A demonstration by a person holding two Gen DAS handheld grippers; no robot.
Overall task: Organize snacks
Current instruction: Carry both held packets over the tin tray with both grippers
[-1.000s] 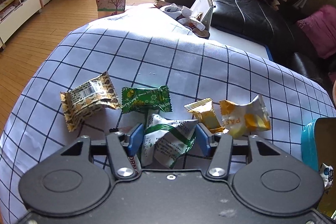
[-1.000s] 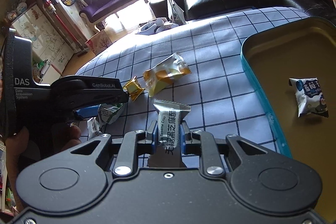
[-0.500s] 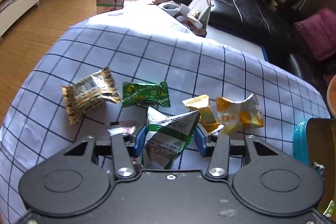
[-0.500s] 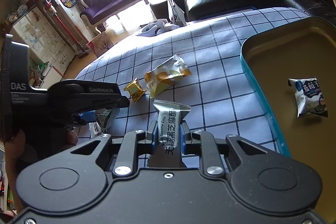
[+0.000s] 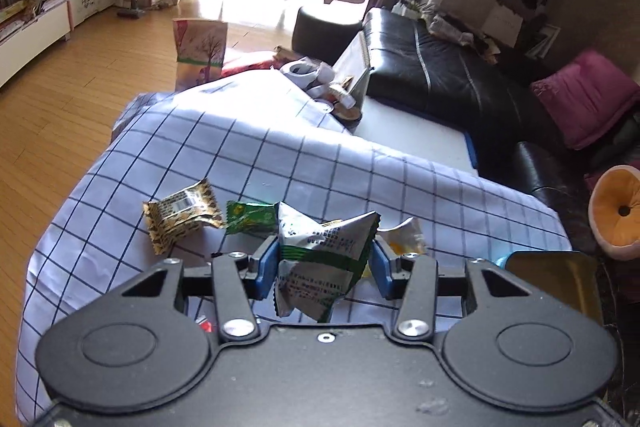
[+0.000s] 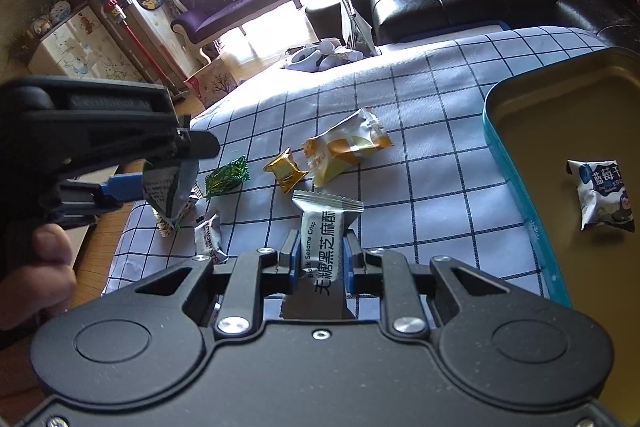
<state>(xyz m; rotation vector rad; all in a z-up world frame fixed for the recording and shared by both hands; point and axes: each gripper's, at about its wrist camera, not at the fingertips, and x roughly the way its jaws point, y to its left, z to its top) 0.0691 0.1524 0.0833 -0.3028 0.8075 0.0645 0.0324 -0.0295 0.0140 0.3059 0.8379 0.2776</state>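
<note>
My left gripper (image 5: 324,259) is shut on a white-and-green snack packet (image 5: 320,259) and holds it above the checked cloth; the right wrist view shows the packet (image 6: 170,195) hanging from that gripper (image 6: 160,187). My right gripper (image 6: 320,259) is shut on a grey sesame crisp bar (image 6: 324,243). A blue-rimmed gold tin (image 6: 520,195) at the right holds a blue-and-white packet (image 6: 604,199). On the cloth lie a brown patterned packet (image 5: 182,219), a green packet (image 5: 250,217), a small gold packet (image 6: 285,171) and a yellow-white packet (image 6: 344,147).
A small white packet (image 6: 208,239) lies near the cloth's left edge. The checked cloth (image 5: 280,155) drops off to wooden floor on the left. A black leather sofa (image 5: 448,79) stands behind. The tin also shows in the left wrist view (image 5: 552,275).
My left gripper has lifted the white-and-green packet off the cloth and risen. My right gripper holds the sesame bar much as before.
</note>
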